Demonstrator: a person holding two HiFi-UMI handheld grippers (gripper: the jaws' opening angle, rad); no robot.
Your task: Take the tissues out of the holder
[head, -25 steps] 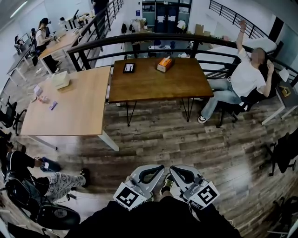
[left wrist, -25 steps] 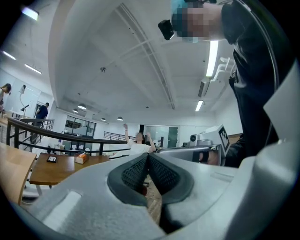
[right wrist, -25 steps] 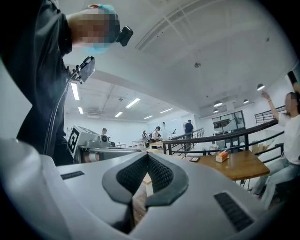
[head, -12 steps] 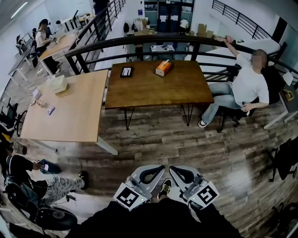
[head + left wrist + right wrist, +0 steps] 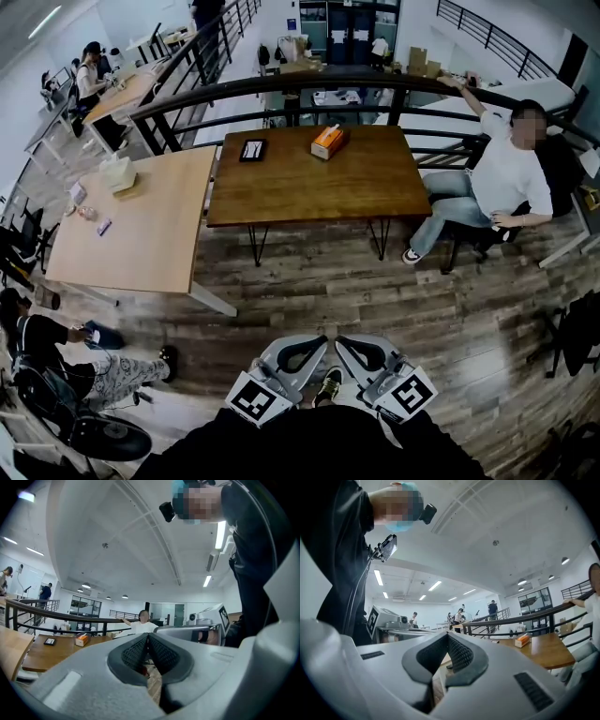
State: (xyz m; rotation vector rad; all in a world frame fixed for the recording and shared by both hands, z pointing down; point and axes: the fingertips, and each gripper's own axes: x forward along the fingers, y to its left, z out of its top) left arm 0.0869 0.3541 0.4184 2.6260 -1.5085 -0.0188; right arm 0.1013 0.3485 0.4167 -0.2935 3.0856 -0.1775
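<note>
An orange tissue holder with a white tissue sticking out stands near the far edge of the dark wooden table, well ahead of me across the floor. It also shows small in the left gripper view and the right gripper view. My left gripper and right gripper are held side by side close to my body, pointing level toward the table. The left gripper's jaws meet with nothing between them. So do the right gripper's.
A light wooden table at the left carries a pale tissue box and small items. A black tablet lies on the dark table. A person sits at its right end. A dark railing runs behind. Another person sits low at left.
The view has moved forward toward the tables, which sit slightly lower in the frame. The seated person's raised arm came down onto the railing. Both grippers stayed shut by my body.
</note>
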